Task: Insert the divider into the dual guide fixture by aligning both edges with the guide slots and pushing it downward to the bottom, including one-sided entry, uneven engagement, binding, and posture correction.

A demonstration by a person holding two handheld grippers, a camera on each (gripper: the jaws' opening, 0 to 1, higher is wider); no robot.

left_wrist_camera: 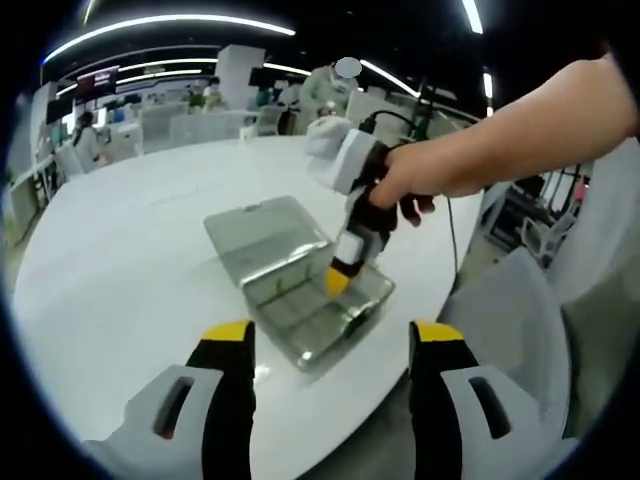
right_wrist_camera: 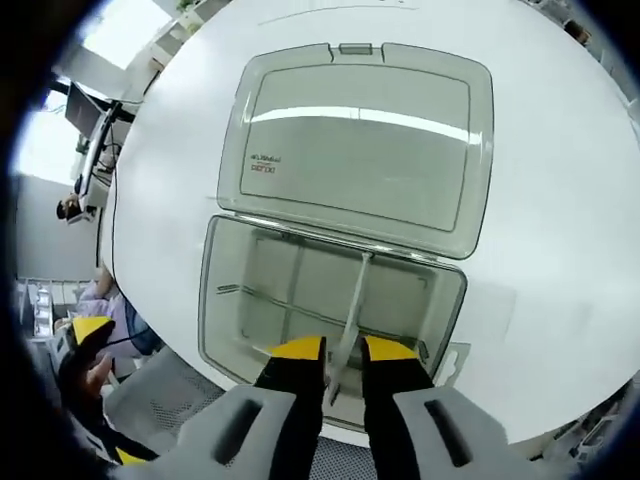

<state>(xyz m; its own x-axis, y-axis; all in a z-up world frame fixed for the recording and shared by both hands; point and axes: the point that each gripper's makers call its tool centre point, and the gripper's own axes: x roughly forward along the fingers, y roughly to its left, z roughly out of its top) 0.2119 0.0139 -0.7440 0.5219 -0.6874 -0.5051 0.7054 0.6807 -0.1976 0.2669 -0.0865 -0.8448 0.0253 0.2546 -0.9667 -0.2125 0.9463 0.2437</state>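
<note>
Item: clear lidded box (right_wrist_camera: 330, 300), the guide fixture, on the white surface (left_wrist_camera: 120, 260), lid thrown back flat so I can reach in from above. My right tool (right_wrist_camera: 336, 352) is clamped on the near edge of the divider (right_wrist_camera: 352, 310), which stands inside the tray running front to back, seemingly in its slots. My left tool (left_wrist_camera: 330, 335) hangs apart and empty, ready to steady.

Divider's (right_wrist_camera: 350, 310) near end behind right gripper (right_wrist_camera: 343, 352)
</note>
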